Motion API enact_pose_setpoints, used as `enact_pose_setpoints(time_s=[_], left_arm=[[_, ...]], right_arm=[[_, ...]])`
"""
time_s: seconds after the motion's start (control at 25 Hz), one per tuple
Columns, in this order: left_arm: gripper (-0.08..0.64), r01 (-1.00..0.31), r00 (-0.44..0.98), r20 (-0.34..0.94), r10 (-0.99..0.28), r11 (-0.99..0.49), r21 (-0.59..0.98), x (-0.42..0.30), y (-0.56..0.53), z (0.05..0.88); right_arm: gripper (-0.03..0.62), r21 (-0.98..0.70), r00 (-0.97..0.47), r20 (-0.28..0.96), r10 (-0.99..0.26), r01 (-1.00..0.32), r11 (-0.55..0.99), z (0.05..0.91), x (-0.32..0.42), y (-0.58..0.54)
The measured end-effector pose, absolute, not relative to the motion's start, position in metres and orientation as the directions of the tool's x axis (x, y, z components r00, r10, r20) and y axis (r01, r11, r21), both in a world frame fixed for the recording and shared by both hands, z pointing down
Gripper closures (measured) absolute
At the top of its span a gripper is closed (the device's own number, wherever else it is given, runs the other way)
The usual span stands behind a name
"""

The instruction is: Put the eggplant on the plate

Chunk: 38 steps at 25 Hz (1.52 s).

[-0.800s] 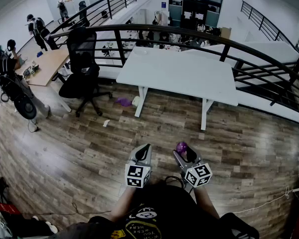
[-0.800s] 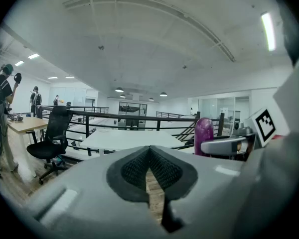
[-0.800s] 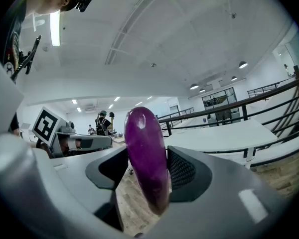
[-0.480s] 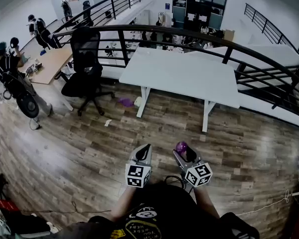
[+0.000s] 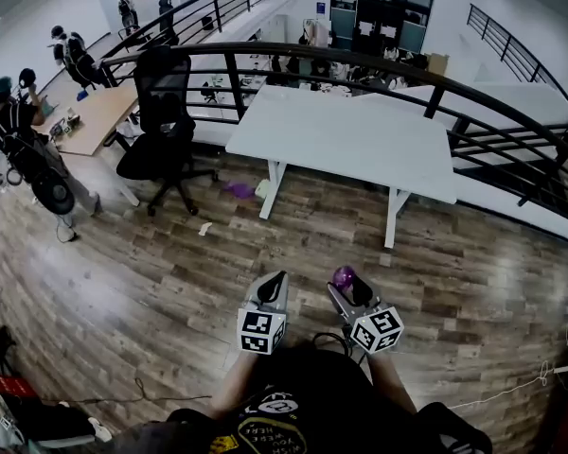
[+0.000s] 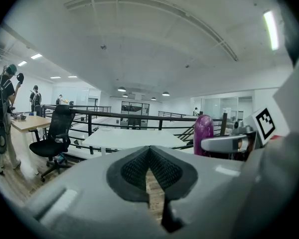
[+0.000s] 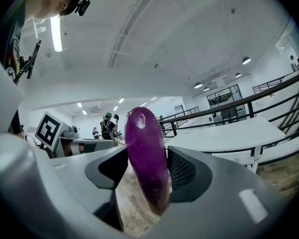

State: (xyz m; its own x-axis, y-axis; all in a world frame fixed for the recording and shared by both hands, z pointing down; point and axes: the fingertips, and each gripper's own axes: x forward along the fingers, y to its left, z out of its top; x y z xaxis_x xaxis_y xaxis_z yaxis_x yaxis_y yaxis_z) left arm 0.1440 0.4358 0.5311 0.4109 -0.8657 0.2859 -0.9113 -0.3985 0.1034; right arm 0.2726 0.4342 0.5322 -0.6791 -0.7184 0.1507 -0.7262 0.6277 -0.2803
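Observation:
A glossy purple eggplant (image 7: 147, 158) stands upright between the pads of my right gripper (image 7: 147, 172), which is shut on it. In the head view the eggplant (image 5: 344, 277) shows at the tip of the right gripper (image 5: 351, 289), held in the air over the wooden floor. My left gripper (image 5: 273, 288) is beside it on the left, level with it. Its dark pads meet in the left gripper view, so the left gripper (image 6: 149, 167) is shut with nothing in it. The eggplant (image 6: 203, 132) also shows there at the right. No plate is in view.
A long white table (image 5: 346, 140) stands ahead, in front of a black curved railing (image 5: 426, 83). A black office chair (image 5: 159, 121) and a wooden desk (image 5: 85, 121) are at the left, with several people (image 5: 19, 130) near them. A small purple object (image 5: 236, 191) lies on the floor.
Both grippers keep their places and the eggplant stays gripped. The head view has shifted only slightly.

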Motion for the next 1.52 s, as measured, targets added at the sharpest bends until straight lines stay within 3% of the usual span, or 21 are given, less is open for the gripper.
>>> enact_pose_setpoints(time_s=[0.6,0.88,1.2,1.52], left_arm=[[0.554,-0.915,0.404,0.352,-0.844,-0.371,0.160,0.119,0.392,0.554],[0.554,-0.924,0.382,0.310,-0.871,-0.354,0.144,0.057,0.314,0.539],[0.554,-0.891,0.454,0.247,-0.856,-0.432,0.140,0.018,0.243,0.512],[0.554,-0.875,0.483,0.258,-0.837,-0.451,0.176,-0.002,0.212,0.524]], right_arm=[[0.339,-0.381,-0.708,0.199,-0.678,-0.693,0.612,0.554,0.245,0.385],[0.339,-0.349,-0.728,0.185,-0.661,-0.677,0.648,0.536,0.181,0.299],[0.339,-0.331,-0.717,0.121,-0.686,-0.681,0.653,0.499,0.122,0.230],[0.339,-0.363,-0.707,0.174,-0.685,-0.693,0.623,0.518,0.096,0.201]])
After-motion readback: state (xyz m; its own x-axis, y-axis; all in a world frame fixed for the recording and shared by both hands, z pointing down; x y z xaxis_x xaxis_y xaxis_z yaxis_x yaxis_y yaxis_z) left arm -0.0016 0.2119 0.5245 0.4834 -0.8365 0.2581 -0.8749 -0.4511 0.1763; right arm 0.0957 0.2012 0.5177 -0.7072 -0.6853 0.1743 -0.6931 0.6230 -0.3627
